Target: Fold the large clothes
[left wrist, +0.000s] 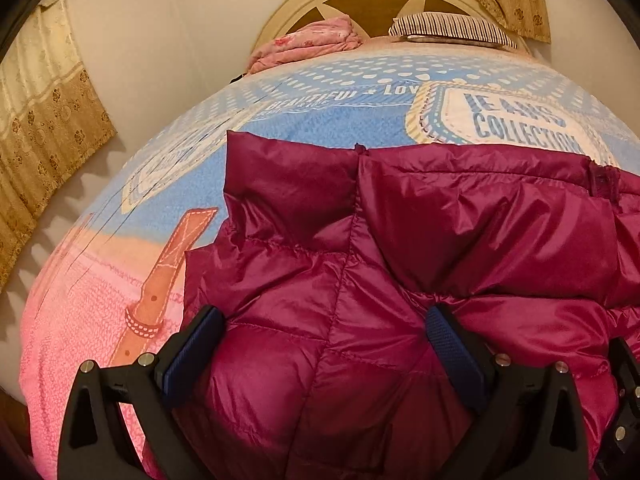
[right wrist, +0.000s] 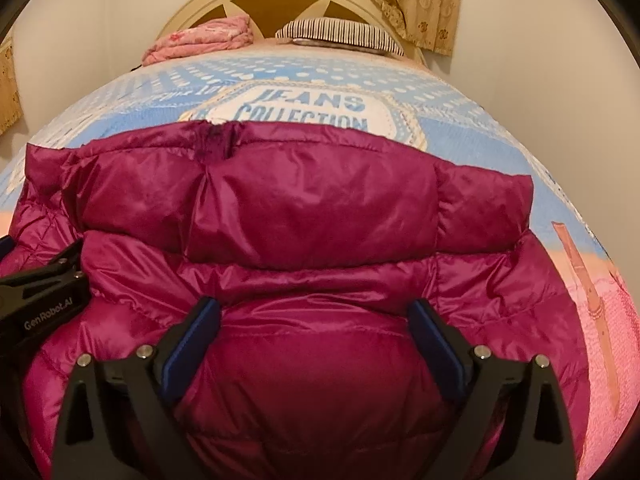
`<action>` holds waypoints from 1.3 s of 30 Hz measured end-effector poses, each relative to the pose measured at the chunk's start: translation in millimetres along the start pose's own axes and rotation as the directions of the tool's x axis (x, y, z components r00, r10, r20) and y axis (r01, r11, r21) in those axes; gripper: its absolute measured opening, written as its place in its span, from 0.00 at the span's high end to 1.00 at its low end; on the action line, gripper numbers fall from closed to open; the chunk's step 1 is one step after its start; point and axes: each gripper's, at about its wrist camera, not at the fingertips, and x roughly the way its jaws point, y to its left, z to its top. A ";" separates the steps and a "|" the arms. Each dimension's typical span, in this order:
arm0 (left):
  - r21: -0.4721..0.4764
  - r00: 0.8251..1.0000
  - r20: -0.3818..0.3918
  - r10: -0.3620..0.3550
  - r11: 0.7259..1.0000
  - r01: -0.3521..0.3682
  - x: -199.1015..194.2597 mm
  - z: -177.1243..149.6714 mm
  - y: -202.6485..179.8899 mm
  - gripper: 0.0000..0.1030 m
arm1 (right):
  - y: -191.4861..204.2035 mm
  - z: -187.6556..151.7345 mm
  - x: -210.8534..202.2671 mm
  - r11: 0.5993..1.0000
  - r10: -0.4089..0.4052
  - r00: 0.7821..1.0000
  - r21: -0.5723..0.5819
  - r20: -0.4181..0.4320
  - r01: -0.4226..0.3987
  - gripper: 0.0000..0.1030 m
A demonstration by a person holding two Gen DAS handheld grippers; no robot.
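Note:
A magenta quilted down jacket [left wrist: 400,240] lies bunched on the bed, its far edge a straight folded line; it fills the right wrist view as the same jacket [right wrist: 300,208]. My left gripper [left wrist: 324,320] is open, its blue-padded fingers [left wrist: 192,344] spread wide and resting on the puffy fabric near the jacket's left side. My right gripper [right wrist: 314,312] is open too, straddling a bulge of the jacket. The two grippers sit side by side: the left gripper's body [right wrist: 40,296] shows at the left edge of the right wrist view.
The bed sheet [left wrist: 120,280] is blue and pink, printed "JEANS COLLECTION". At the headboard [right wrist: 192,12] lie a folded pink cloth [right wrist: 200,38] and a striped pillow [right wrist: 340,32]. Patterned curtains [left wrist: 44,120] hang by the wall on the left and behind the headboard.

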 end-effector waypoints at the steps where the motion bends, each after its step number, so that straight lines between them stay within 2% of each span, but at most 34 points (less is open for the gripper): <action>1: 0.001 1.000 0.000 0.002 1.000 -0.002 0.1 0.4 -0.6 0.01 | 0.3 0.0 0.7 1.000 -0.002 1.000 -0.003 -0.004 0.002 0.06; 10: -0.009 1.000 0.001 -0.006 1.000 0.006 1.2 0.0 -0.6 0.01 | 2.3 -0.3 1.2 1.000 -0.011 1.000 -0.013 -0.012 0.011 0.06; 13: -0.021 1.000 -0.001 -0.020 1.000 0.020 1.0 -0.5 1.8 0.01 | -0.4 0.3 -15.3 1.000 0.024 1.000 0.007 0.005 -0.024 0.08; 15: -0.022 1.000 -0.001 -0.020 1.000 0.020 0.9 -0.4 2.5 0.01 | -0.5 -5.0 -35.2 0.998 0.061 0.997 0.032 0.047 -0.062 0.08; 18: -0.024 1.000 0.001 -0.023 0.999 0.023 0.8 -0.4 3.2 0.01 | 11.4 -16.4 -48.1 0.997 0.082 0.995 -0.010 0.065 -0.081 0.08; 21: -0.032 1.000 0.002 -0.031 0.999 0.032 0.3 -0.6 5.3 0.01 | 23.3 -28.8 -38.7 0.997 0.034 0.997 -0.072 0.066 -0.030 0.04; 27: -0.040 0.998 0.009 -0.056 0.998 0.057 -6.9 -2.6 12.9 0.01 | 23.8 -28.6 -24.5 0.997 0.011 1.000 -0.075 0.026 -0.009 0.01; 30: -0.040 0.998 0.017 -0.053 0.998 0.054 -29.7 -11.5 30.6 0.01 | 23.9 -27.8 -24.6 0.997 0.010 1.000 -0.076 0.018 -0.008 0.01; 34: -0.078 0.991 0.110 -0.073 0.994 0.081 -86.7 -43.9 80.9 0.01 | 18.4 -29.1 -46.8 0.998 0.028 0.999 -0.065 0.019 -0.027 0.04; 37: -0.154 0.991 0.112 -0.074 0.984 0.091 -103.8 -71.9 115.3 0.01 | 16.5 -43.4 -77.8 0.997 0.074 0.995 -0.042 0.059 -0.072 0.03; 39: -0.196 0.994 0.084 -0.074 0.977 0.089 -102.5 -87.7 127.6 0.01 | 21.8 -54.0 -86.9 0.996 0.059 0.995 -0.073 0.075 -0.054 0.03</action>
